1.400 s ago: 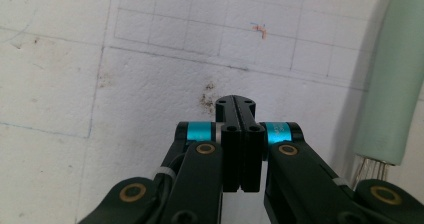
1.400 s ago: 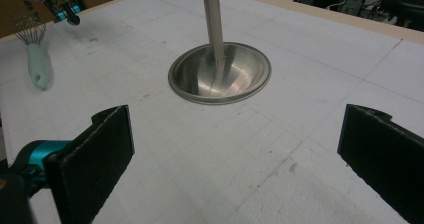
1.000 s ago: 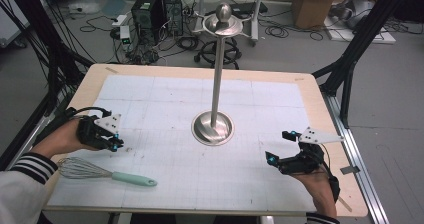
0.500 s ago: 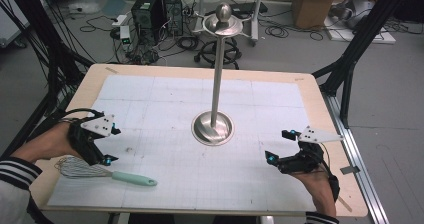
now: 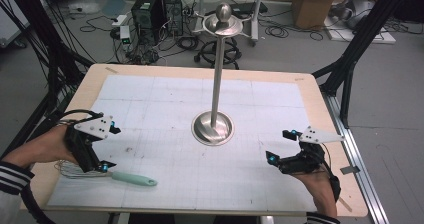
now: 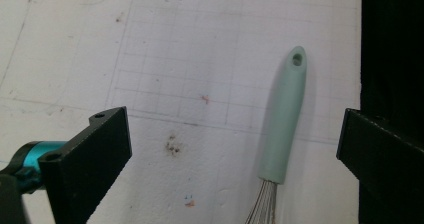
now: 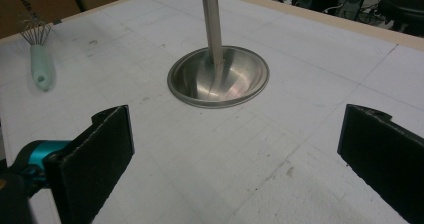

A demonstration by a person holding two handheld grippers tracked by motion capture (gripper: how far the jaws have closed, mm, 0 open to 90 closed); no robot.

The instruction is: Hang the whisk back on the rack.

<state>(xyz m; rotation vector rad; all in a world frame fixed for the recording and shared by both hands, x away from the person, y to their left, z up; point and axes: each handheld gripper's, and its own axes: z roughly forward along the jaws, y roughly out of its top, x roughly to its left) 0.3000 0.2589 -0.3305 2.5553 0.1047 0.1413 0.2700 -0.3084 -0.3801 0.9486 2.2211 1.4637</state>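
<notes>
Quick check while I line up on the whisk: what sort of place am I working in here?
Most likely a lab or workshop test bench, not a kitchen. The table carries a gridded white sheet, computer towers and loose cables lie on the floor behind, and black frame struts flank it.

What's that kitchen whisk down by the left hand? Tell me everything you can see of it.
The whisk has a pale mint-green handle, matte like plastic or silicone, with a hanging hole at its rounded tip, and thin silvery wire loops. It lies flat on the white gridded sheet, near the table's front left corner. The left hand-held gripper hangs over it, jaws open astride the handle, apparently not touching it.
</notes>
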